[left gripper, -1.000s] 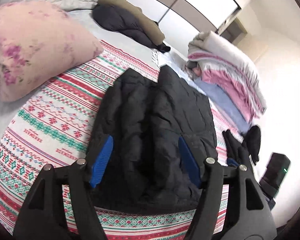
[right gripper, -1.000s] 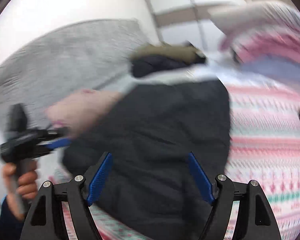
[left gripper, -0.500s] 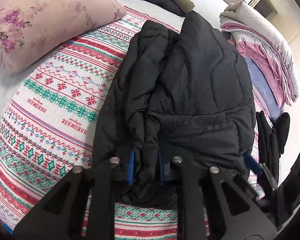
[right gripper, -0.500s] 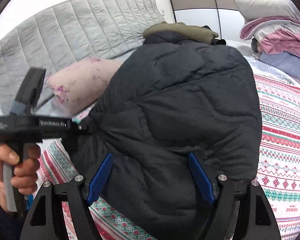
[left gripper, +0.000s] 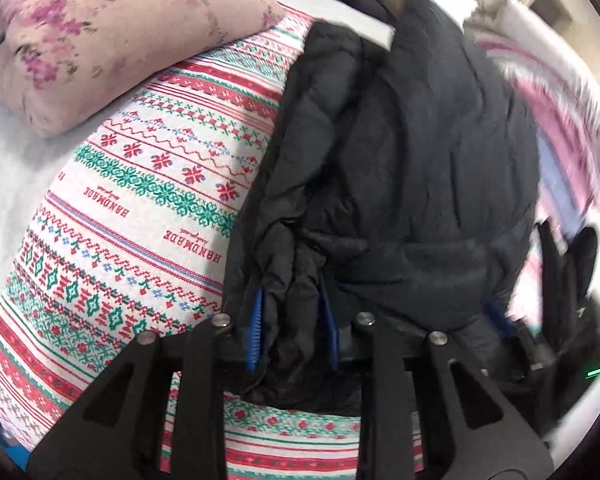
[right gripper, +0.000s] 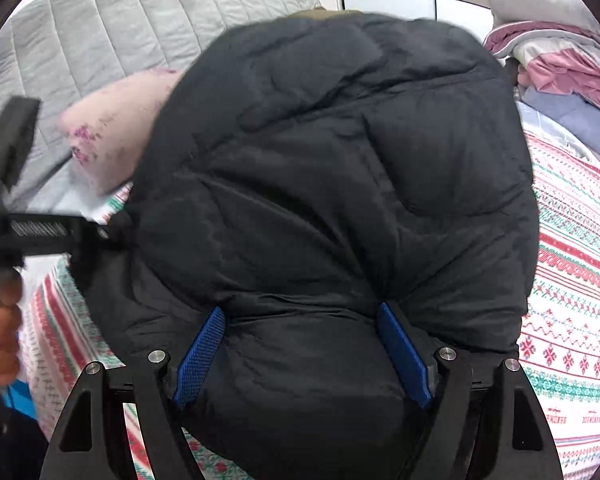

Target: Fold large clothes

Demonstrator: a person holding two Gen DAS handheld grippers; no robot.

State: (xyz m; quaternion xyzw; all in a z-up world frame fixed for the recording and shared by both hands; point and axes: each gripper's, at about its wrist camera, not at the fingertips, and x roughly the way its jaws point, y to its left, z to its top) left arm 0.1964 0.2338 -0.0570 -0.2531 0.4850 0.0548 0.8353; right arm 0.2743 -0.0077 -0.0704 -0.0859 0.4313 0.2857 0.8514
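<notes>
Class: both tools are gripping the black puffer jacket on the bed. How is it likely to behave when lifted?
The black puffer jacket will probably sag and drape: it bunches between the left tool. Its puffy quilting suggests it is light for its bulk. The smooth shell may slip from the right tool.

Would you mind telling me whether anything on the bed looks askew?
The black quilted puffer jacket lies unevenly: its left edge is bunched into a thick ridge, pinched by the left gripper. The right gripper straddles its hem.

Black quilted jacket [left gripper: 412,168], red-green-white patterned bedspread [left gripper: 140,200], pink floral pillow [left gripper: 100,36], blue gripper pads [right gripper: 204,348]
</notes>
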